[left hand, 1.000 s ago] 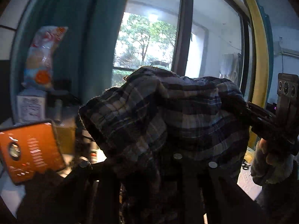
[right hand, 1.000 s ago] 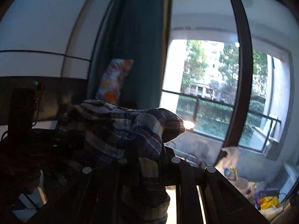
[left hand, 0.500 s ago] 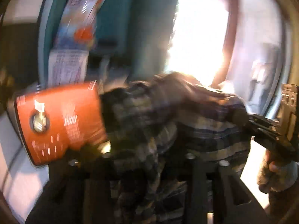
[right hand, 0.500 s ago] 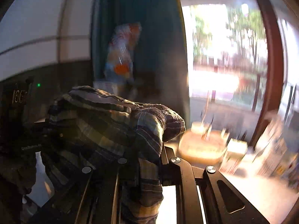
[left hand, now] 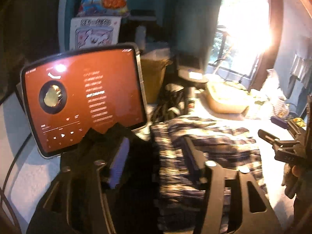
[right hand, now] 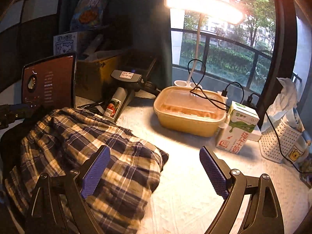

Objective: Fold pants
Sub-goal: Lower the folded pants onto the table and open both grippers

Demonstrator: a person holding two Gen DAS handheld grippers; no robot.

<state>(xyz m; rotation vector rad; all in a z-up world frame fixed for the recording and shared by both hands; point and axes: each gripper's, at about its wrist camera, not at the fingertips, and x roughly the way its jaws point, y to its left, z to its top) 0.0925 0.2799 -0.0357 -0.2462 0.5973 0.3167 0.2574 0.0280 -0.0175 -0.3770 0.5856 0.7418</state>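
I have the plaid pants (right hand: 87, 152) lying in a loose, bunched heap on the pale surface (right hand: 185, 195), at the lower left of the right wrist view, just in front of the tablet (right hand: 48, 81). My right tool (right hand: 154, 167) stands wide: its jaws have just been opening, the left pad hangs over the right edge of the cloth and the other over bare surface, and nothing is pinched between them. In the left wrist view my left tool (left hand: 156, 156) stands partly apart, its jaws also having just been opening; the cloth lies around the right finger (left hand: 193, 156), but blur keeps me from telling whether that pad touches it. The right tool also shows at the right edge of that view.

I judge this to be the set-down: the pants are on the surface, let go, but not yet flat or folded. Next I would take two edges, probably at the waistband, and spread the heap before folding. Room is tight: a lidded food box (right hand: 189, 109), a milk carton (right hand: 237, 128) and a lamp cable (right hand: 214, 99) sit near the upper right of the cloth, so I would pull toward the lower frame.
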